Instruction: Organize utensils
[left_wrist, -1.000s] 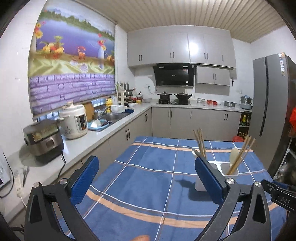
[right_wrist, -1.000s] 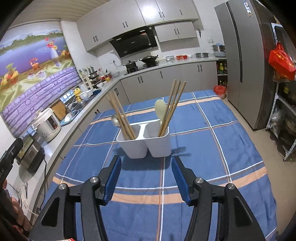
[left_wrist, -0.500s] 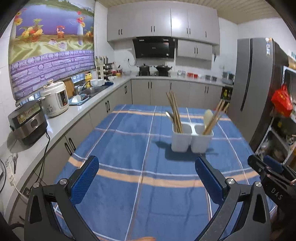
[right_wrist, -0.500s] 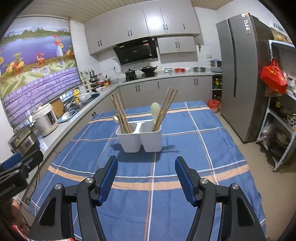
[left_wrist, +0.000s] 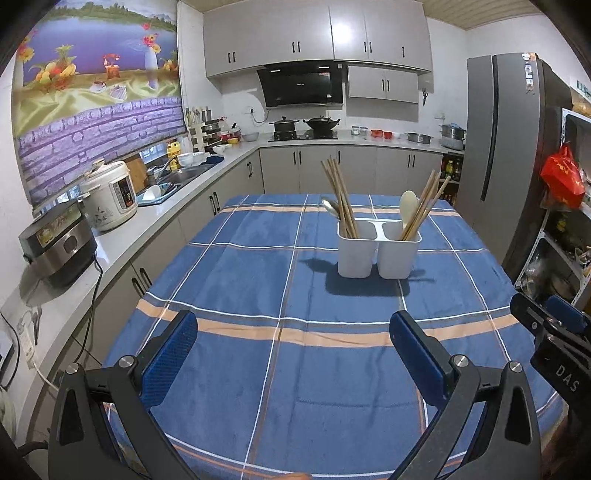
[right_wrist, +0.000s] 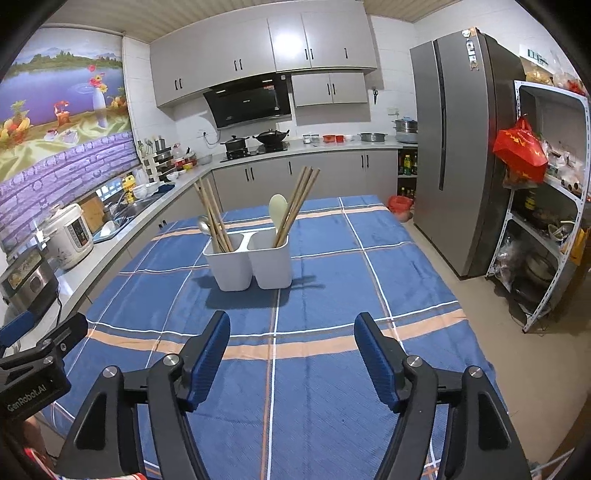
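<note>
I hold both the left gripper (left_wrist: 293, 341) and the right gripper (right_wrist: 291, 341) spread and empty, low over the tablecloth (right_wrist: 332, 387), aimed at the white two-cup holder (right_wrist: 253, 258). It stands mid-table, well ahead of both. Chopsticks (right_wrist: 212, 214) and spoons already stand sorted in its compartments, so I judge the task nearly done.

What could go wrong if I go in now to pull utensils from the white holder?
The chopsticks and lean outward in loose bundles, so an open right claw could snag several at once. The light-looking holder stands free on the tablecloth and might tip or slide. The metal spoon sits half hidden behind chopsticks.
</note>
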